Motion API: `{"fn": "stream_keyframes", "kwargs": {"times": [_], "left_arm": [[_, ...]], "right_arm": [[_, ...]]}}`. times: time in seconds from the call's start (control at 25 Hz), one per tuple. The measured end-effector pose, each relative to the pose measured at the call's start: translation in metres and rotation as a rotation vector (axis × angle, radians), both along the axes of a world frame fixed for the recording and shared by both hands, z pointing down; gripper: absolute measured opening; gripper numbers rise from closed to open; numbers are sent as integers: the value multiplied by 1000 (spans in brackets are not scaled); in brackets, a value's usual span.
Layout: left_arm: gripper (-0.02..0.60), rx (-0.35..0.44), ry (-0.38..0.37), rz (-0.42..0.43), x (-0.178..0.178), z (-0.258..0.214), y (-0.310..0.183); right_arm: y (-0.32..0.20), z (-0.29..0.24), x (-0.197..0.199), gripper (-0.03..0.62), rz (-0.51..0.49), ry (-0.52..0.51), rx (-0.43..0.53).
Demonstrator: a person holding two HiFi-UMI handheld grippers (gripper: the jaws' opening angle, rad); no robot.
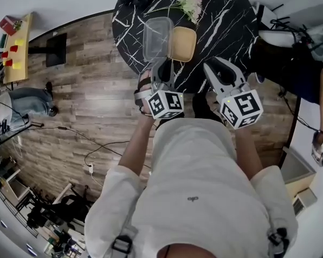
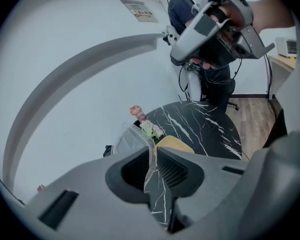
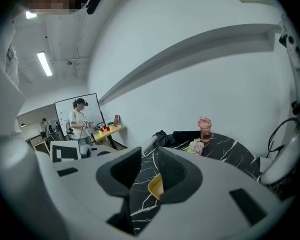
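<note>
The left gripper (image 1: 160,64) has its jaws pinched on the near rim of the clear container (image 1: 157,36), so the grasp looks made. Whether it rests on the black table (image 1: 226,20) I can't tell. Just right of those jaws lies the yellow lid (image 1: 182,43), untouched. The right gripper (image 1: 216,69) hovers, jaws parted and empty, with the lid beyond their tips.

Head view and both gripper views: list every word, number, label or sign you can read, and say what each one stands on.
No text here can be read.
Wall notice: it carries print, but it is too small and blurred to read.
Marker cubes: black-and-white square patterns only, no letters or numbers.
Clear container: no label shows.
</note>
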State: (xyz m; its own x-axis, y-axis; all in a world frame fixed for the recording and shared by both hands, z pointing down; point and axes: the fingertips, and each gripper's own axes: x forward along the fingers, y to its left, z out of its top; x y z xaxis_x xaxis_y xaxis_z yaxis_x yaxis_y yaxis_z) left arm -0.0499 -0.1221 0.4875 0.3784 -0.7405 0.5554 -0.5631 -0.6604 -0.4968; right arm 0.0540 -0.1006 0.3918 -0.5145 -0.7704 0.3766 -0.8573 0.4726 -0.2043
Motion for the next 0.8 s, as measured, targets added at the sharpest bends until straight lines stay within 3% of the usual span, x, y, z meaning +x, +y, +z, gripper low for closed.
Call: {"fn": "stream_keyframes", "kwargs": {"times": [0.8], "left_arm": [[51,-29,345,74,-27,-78,21]], "right_arm": [[23,-9,-34,94,116,1,45]]}}
